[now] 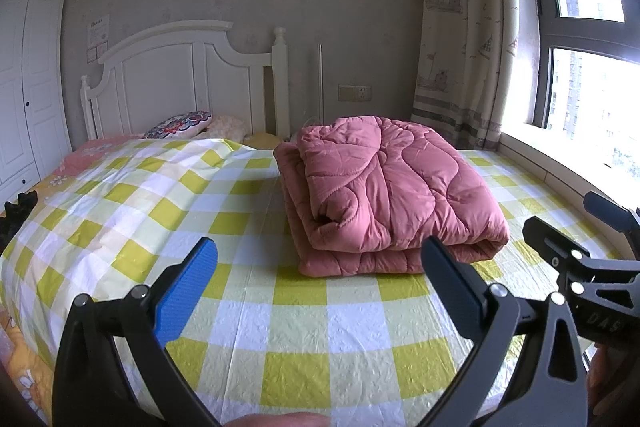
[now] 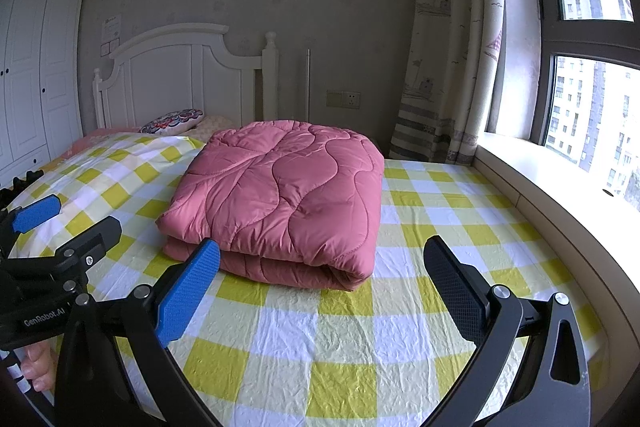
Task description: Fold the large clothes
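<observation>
Left wrist view: your left gripper (image 1: 320, 291) hangs above the near part of the bed, jaws spread wide, nothing between them. The pink quilt (image 1: 392, 191) lies folded into a thick stack on the checked sheet (image 1: 304, 339), ahead of your fingers and apart from them. Its rounded fold faces you at the near right corner; its long axis runs away from you toward the headboard (image 1: 180, 75). Your right gripper (image 1: 576, 231) shows at the right edge, jaws apart, beside the windowsill (image 1: 560, 167). A patterned pillow (image 1: 180, 125) rests by the headboard. A white wardrobe (image 1: 28, 87) stands at left; a curtain (image 1: 460, 27) hangs beside the window (image 1: 592, 99).

Right wrist view: your right gripper (image 2: 322, 291) is likewise spread wide and empty over the sheet (image 2: 328, 359). The quilt (image 2: 280, 195) sits left of centre, folded edge toward you, layers stacked evenly, long axis again pointing to the headboard (image 2: 176, 75). Your left gripper (image 2: 70, 217) appears at lower left, jaws apart, with a hand (image 2: 38, 367) beneath it. The sheet is wrinkled near you.
</observation>
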`<state>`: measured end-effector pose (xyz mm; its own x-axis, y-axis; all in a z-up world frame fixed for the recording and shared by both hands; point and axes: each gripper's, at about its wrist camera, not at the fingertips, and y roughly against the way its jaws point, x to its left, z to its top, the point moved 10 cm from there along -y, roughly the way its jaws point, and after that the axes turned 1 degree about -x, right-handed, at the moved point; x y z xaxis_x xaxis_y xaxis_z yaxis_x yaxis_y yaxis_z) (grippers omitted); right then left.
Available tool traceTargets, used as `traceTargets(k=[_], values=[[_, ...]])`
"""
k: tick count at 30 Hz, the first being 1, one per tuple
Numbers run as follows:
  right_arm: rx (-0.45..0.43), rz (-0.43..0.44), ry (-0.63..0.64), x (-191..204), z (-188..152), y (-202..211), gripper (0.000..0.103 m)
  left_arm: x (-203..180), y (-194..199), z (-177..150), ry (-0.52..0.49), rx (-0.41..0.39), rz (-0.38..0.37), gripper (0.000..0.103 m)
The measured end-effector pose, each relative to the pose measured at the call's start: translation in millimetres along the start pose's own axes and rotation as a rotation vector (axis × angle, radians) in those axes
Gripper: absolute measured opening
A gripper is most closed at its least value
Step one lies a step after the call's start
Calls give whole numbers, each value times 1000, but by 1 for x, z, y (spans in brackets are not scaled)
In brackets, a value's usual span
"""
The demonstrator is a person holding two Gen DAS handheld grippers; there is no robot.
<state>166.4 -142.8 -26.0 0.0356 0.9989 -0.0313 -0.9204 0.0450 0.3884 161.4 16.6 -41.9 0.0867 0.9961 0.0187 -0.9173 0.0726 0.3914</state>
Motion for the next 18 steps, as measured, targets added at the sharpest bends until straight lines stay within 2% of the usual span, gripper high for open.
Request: traceTargets(k=[8,12,13,16,18], values=[[15,8,0,3,-7,-3,98,2,1,0,1,-5,2,101],[59,36,-11,-6,-13,-15,98,-1,-1,2,-32,-23,-8,101],[73,37,-8,-12,-13,-20,98,1,-8,3,-30,-5,-25,101],[130,-35,30,-62,-3,-40,98,28,-41,8,-16,90,-51,101],[177,-140,44,-130,10,-57,98,68,-66,20,16,123,-18,101]])
